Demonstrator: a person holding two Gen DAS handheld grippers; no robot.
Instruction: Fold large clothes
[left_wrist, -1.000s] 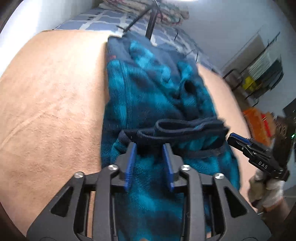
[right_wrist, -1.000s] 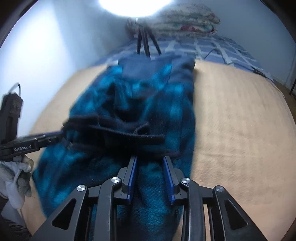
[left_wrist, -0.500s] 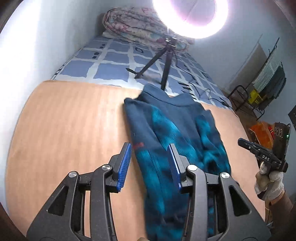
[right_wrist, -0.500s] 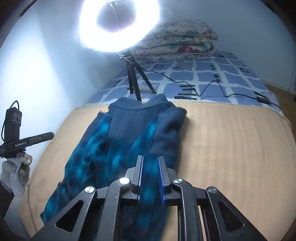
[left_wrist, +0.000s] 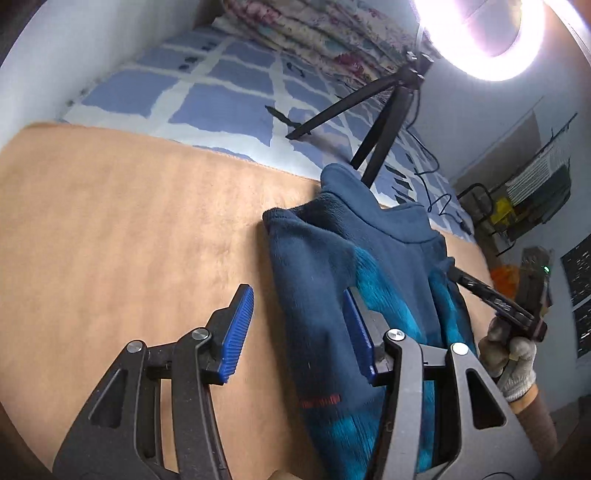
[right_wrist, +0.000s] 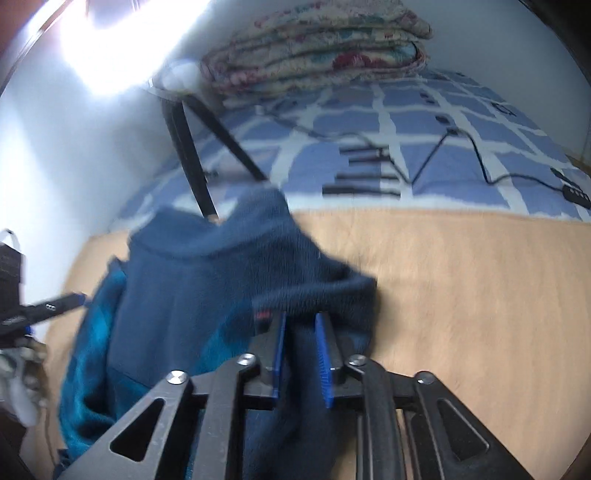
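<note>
Now right tongs (right_wrist: 300, 354) pinch the fleece (right_wrist: 192, 295); left tongs (left_wrist: 299, 328) gape.

Your left gripper (left_wrist: 299, 332) hangs wide open over the left edge of the blue fleece garment (left_wrist: 332, 280), which lies on the tan blanket (left_wrist: 129, 236). Your right gripper (left_wrist: 480, 291) reaches in at the garment's far side. A tripod (left_wrist: 380, 122) stands on the checked bedsheet (left_wrist: 221, 99) beyond.
</note>
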